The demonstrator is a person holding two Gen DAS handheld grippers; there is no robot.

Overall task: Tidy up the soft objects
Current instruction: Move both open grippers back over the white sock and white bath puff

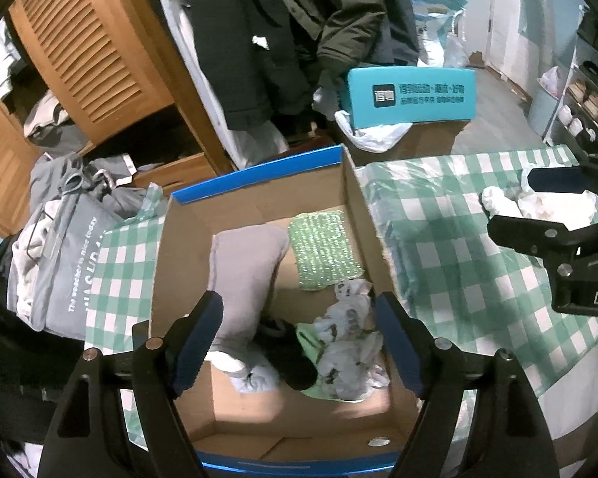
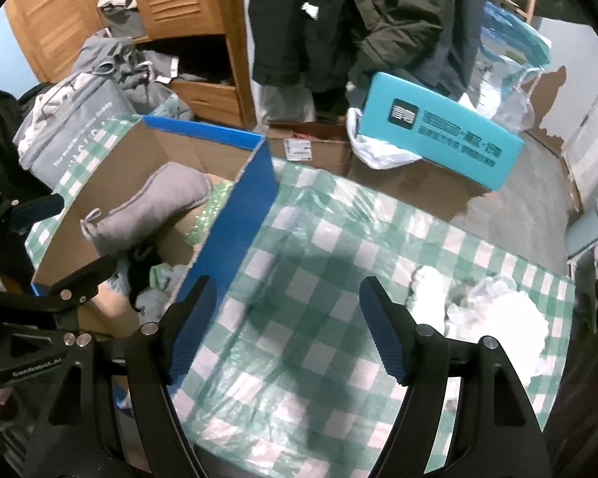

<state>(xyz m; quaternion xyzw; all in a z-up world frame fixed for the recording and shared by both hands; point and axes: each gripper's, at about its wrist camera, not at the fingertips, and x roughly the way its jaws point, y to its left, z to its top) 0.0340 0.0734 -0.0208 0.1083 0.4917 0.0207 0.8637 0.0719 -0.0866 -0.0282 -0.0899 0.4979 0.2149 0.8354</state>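
My left claw (image 1: 299,342) hangs wide apart over the cardboard box (image 1: 355,199), holding nothing. Below it lie the gray pillow (image 1: 247,263), a green cloth (image 1: 323,251) and bunched socks (image 1: 347,342), put together so soft things stay in one spot. My right claw (image 2: 285,330) is apart too, over the checked tablecloth (image 2: 299,263). The white fluffy pile (image 2: 494,314) waits just ahead to its right, outside the box.

A green-and-white checked tablecloth (image 2: 323,318) lies under a brown, blue-edged box (image 1: 255,167) holding a grey pillow (image 1: 247,263).
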